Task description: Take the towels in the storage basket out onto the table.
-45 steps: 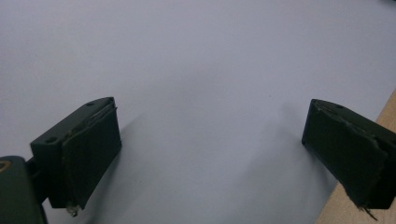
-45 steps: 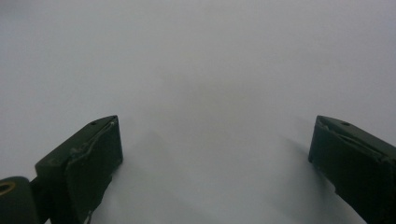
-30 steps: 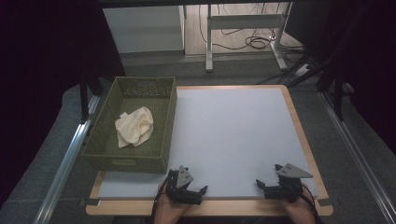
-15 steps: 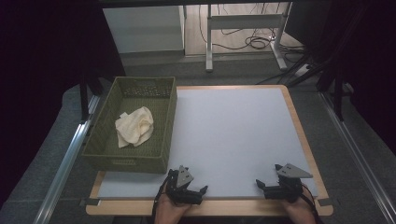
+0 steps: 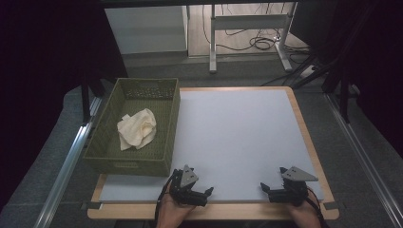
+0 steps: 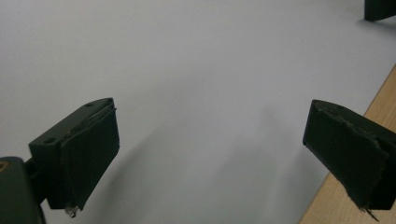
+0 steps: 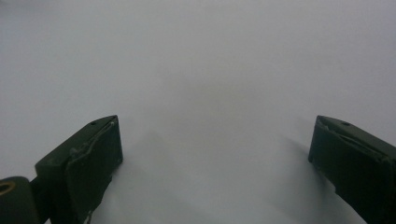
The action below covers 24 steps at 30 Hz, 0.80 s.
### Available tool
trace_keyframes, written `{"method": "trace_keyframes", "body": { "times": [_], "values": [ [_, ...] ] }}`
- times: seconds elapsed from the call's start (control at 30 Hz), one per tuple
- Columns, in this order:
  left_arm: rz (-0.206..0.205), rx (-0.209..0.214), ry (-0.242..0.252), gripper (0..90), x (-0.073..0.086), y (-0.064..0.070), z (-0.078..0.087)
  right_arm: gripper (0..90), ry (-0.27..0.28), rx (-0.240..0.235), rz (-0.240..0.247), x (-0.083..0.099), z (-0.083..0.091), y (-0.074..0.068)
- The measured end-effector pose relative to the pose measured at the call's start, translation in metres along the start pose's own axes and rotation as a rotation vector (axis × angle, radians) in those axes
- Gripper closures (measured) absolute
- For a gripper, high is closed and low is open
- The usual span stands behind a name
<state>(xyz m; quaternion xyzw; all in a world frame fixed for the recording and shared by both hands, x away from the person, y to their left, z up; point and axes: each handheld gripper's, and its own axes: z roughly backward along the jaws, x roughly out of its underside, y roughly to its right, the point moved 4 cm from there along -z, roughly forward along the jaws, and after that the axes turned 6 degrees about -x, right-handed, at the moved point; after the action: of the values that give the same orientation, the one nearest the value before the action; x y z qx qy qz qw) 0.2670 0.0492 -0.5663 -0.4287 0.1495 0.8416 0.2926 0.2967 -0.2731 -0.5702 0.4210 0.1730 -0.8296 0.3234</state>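
A wide stretch of bare white mat [image 5: 237, 137] is seen across the centre and right of the high view, where passage is unhindered from the lower edge to the upper edge of the table [image 5: 304, 128]. The left part of the frame is taken up by the green basket [image 5: 168, 142], whose raised walls bar any low sideways pass. Entry to the cream cloth [image 5: 137, 127] inside is left free from above. Between the left gripper [image 5: 205, 194] and the right gripper [image 5: 266, 189], both spread wide, bare mat is seen.
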Motion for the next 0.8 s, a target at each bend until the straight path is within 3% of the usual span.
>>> {"method": "trace_keyframes", "body": {
  "times": [0.23,0.8],
  "values": [
    [-0.03,0.005,-0.018,3.9,-0.009,0.001,0.004,2.8,0.0,0.0,0.0,0.0,0.0,0.0],
    [-0.029,0.078,-0.028,4.1,-0.033,0.001,0.011,2.8,0.0,0.0,-0.001,0.0,0.0,0.0]
  ]
}}
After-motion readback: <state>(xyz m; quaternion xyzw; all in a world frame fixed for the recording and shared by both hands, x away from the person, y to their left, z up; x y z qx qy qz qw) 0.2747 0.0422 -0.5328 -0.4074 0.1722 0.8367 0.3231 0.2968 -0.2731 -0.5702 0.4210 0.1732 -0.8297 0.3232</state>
